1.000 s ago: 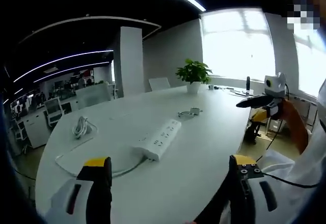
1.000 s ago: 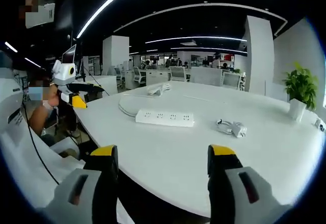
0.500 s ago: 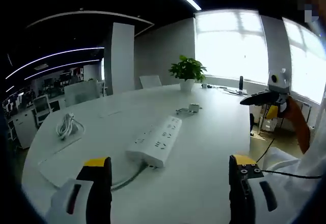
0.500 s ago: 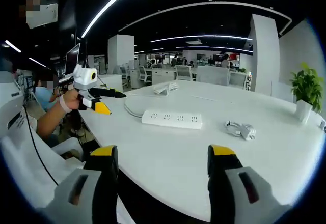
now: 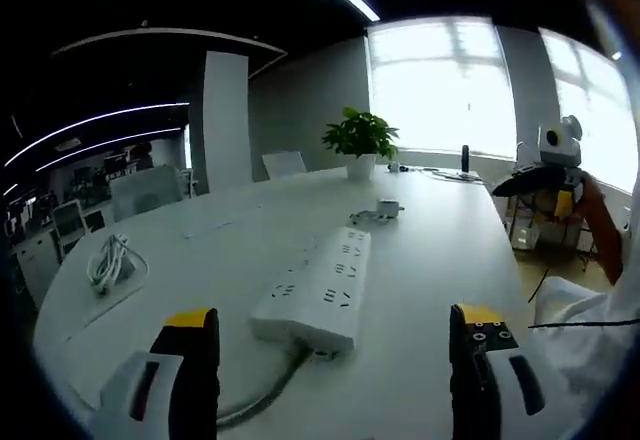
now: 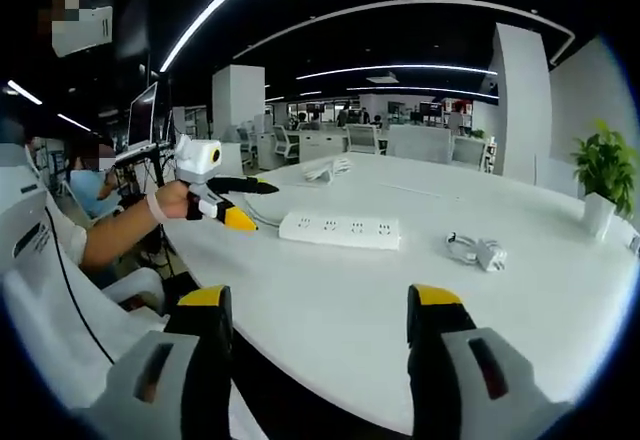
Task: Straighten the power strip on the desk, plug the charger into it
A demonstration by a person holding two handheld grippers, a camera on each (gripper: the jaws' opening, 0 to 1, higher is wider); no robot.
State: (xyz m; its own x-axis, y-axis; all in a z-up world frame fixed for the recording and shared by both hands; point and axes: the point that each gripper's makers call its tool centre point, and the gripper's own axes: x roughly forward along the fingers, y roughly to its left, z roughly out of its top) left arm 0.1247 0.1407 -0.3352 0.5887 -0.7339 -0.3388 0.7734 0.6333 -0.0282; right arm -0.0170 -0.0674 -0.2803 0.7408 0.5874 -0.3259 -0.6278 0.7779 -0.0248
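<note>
The power strip (image 5: 318, 295) lies flat on the white tabletop (image 5: 420, 260), just ahead of the left gripper (image 5: 330, 360) and between its two yellow-tipped jaws, which stand wide apart and hold nothing. In the left gripper view the strip runs slantwise away from the camera, a long white bar with sockets along its top face, and its cable (image 5: 262, 392) leaves the near end and curves off toward the lower left. The right gripper view shows the same strip (image 6: 340, 228) side-on, lying roughly crosswise, with the left gripper (image 6: 245, 200) held in a person's hand (image 6: 175, 202) just beside the strip's left end; whether its jaws touch the strip cannot be told from there.

The charger (image 6: 478, 252) with its bundled white cord sits on the tabletop to the right of the strip and apart from it; in the left gripper view it is small, lying beyond the strip's far end (image 5: 378, 211). A second coil of white cable (image 5: 108, 260) lies well off to the left.

The right gripper (image 6: 320, 360) hangs at the near edge of the tabletop, jaws wide and empty, with bare surface between it and the strip. It also shows at the right of the left gripper view (image 5: 540, 175), off the tabletop's edge. A potted plant (image 5: 360, 142) stands at the far side.
</note>
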